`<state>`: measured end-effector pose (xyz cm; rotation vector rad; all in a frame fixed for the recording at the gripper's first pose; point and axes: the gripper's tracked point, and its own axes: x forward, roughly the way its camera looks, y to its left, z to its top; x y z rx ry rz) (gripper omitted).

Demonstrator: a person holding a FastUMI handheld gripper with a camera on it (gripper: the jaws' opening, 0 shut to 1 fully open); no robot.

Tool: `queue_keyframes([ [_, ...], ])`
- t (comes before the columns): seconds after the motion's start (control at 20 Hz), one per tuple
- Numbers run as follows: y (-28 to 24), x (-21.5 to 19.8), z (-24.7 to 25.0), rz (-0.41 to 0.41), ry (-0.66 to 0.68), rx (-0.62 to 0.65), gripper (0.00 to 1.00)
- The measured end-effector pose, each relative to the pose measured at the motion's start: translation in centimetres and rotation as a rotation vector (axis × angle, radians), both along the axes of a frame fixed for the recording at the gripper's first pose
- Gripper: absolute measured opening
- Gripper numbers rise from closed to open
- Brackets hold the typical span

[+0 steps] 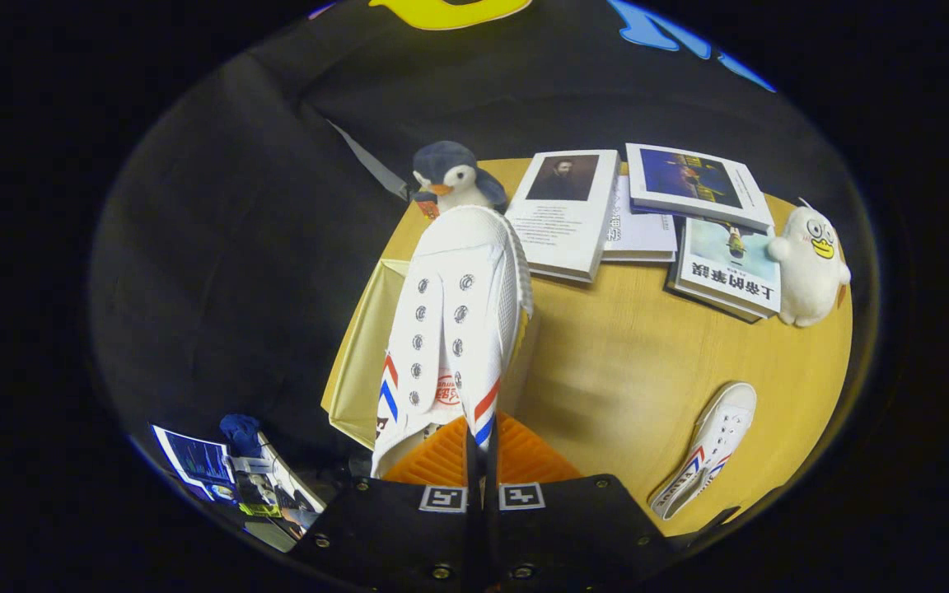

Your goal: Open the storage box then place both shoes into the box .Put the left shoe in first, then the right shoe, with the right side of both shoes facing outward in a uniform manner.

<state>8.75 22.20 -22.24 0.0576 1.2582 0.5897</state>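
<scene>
Now one white shoe [450,329] is pinched at its heel by the closed fingers [481,449], above the open box [359,354]. It looks light and soft. The other shoe [709,449] is left on the worktop [631,362].

Held shoe [450,321]: white canvas, matt, mesh-like weave seen along side; metal eyelets, shiny. Claw [481,449] seen clamped on shoe collar; finger pads [441,457] ribbed, plastic-looking. Second shoe [709,449]: same white canvas. Worktop [631,362]: pale wood grain, smooth, slight sheen. Storage box [363,362]: matt, cloth-like wall. Books [565,210]: paper, glossy covers. Penguin toy [450,177] and white duck toy [808,263]: soft plush.
</scene>
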Motion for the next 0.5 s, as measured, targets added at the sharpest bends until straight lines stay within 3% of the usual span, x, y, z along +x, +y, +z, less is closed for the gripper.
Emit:
queue_keyframes([
  [0.5,8.8,-0.9,-5.2,0.104,0.093,-0.058,0.0],
])
